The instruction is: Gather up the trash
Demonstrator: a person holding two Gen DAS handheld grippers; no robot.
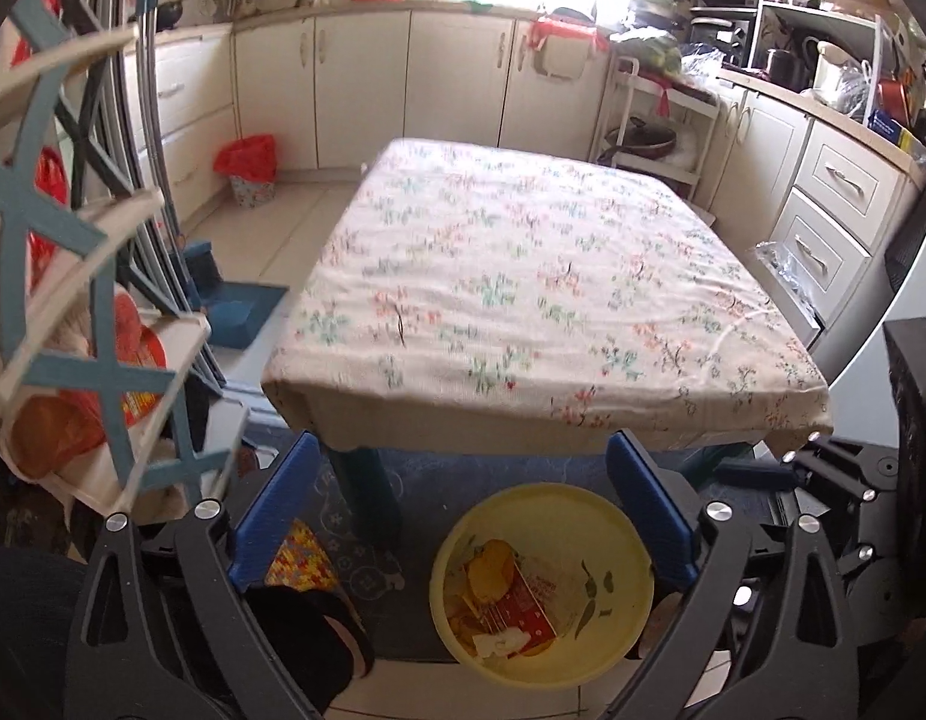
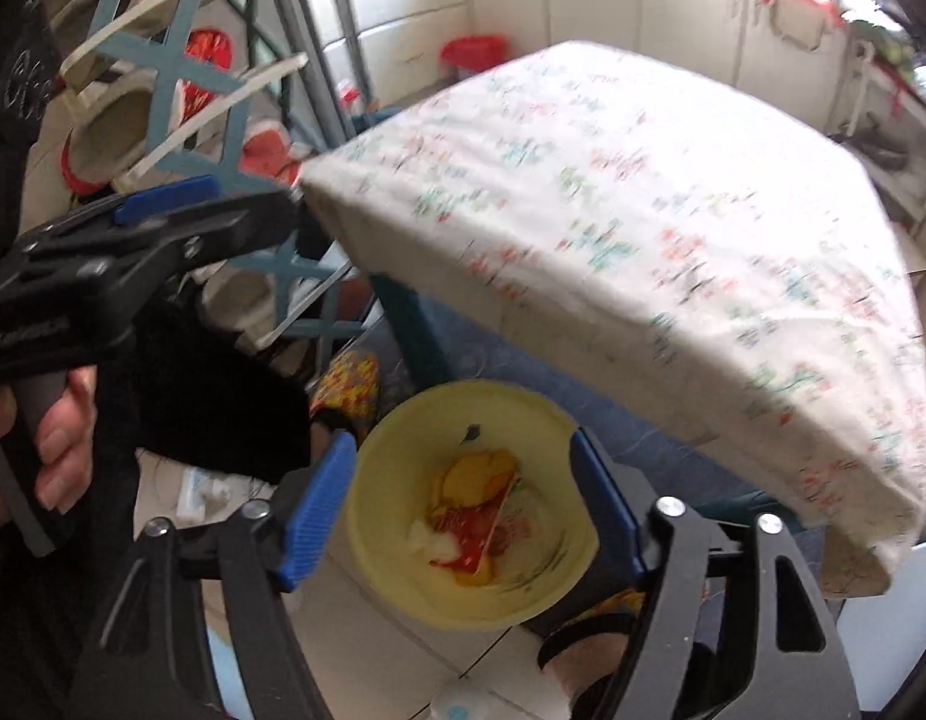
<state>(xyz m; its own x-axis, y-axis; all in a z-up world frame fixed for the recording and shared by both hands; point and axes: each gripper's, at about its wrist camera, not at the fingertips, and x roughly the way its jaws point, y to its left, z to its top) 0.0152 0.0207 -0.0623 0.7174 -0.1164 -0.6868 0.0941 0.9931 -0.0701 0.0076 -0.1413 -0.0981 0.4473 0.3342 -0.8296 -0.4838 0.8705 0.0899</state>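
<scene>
A: Left wrist view: what's there?
B: Left tongs (image 1: 459,510) spread wide, empty, above a yellow bin (image 1: 544,585) of trash (image 1: 505,600) on the floor beside the cloth-covered surface (image 1: 541,282).
A: Right tongs (image 2: 463,510)?
B: Also apart, empty, over it.

Home kitchen: cabinets (image 1: 366,72), countertop (image 1: 847,120).

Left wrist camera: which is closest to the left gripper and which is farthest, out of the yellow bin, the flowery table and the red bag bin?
1. yellow bin, right below the left gripper, between its jaws.
2. flowery table, just beyond, ahead.
3. red bag bin, far left by the cabinets.
</scene>
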